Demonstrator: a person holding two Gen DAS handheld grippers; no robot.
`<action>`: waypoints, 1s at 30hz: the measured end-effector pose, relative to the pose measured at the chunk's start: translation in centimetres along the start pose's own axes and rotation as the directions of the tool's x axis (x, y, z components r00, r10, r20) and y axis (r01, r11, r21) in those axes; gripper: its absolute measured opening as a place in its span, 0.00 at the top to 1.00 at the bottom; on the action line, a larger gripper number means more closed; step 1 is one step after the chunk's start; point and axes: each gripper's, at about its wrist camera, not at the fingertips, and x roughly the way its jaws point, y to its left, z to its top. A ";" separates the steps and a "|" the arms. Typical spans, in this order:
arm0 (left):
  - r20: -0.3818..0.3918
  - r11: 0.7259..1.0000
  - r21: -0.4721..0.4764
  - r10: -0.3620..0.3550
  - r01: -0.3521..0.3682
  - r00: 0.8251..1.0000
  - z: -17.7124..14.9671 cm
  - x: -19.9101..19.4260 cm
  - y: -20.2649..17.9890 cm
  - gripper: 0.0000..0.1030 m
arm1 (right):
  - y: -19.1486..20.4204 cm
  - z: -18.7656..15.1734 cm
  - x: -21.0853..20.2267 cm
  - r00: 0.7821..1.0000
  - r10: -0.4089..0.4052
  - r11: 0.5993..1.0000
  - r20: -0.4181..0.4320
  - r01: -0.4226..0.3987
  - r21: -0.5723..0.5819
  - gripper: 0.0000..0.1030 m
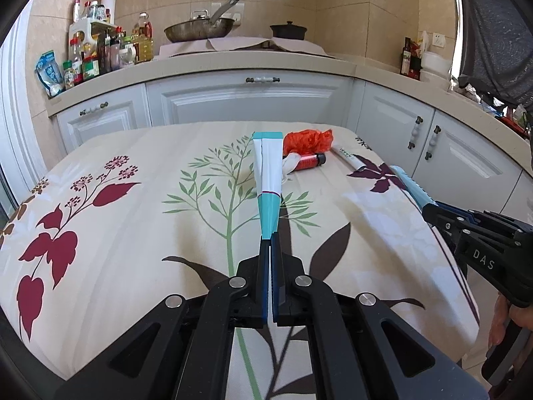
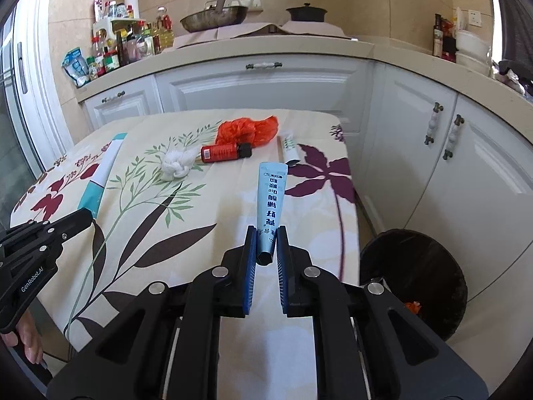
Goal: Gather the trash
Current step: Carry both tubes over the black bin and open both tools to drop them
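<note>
My left gripper (image 1: pixel 269 238) is shut on a flat white and teal tube (image 1: pixel 266 173), held above the flowered tablecloth; the tube also shows in the right wrist view (image 2: pixel 103 173). My right gripper (image 2: pixel 266 233) is shut on the cap end of a light blue tube (image 2: pixel 271 196) near the table's right edge; this tube also shows in the left wrist view (image 1: pixel 408 186). On the table lie an orange plastic bag (image 2: pixel 246 130), a red bottle (image 2: pixel 225 151), a white knotted wad (image 2: pixel 176 165) and a white tube (image 2: pixel 289 148).
A dark round trash bin (image 2: pixel 416 266) stands on the floor right of the table, with an orange scrap inside. White cabinets (image 2: pixel 260 86) and a counter with bottles, a pan (image 2: pixel 213 18) and a pot stand behind.
</note>
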 end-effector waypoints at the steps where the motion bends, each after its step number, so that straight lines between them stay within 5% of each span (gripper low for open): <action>1: 0.003 1.000 0.001 0.000 0.000 1.000 0.0 -0.1 -0.1 0.99 | -0.2 0.0 -0.2 1.000 -0.001 1.000 0.004 0.001 0.003 0.89; 14: 0.063 0.998 0.045 -0.036 0.034 0.997 1.0 -1.7 -4.7 0.99 | -4.6 -1.1 -4.6 0.993 -0.080 0.995 0.083 0.075 0.064 0.88; 30: 0.076 0.975 0.159 -0.167 0.153 0.983 2.3 -0.8 -13.2 0.99 | -13.1 -3.3 -7.6 0.968 -0.225 0.960 0.113 0.201 0.195 0.89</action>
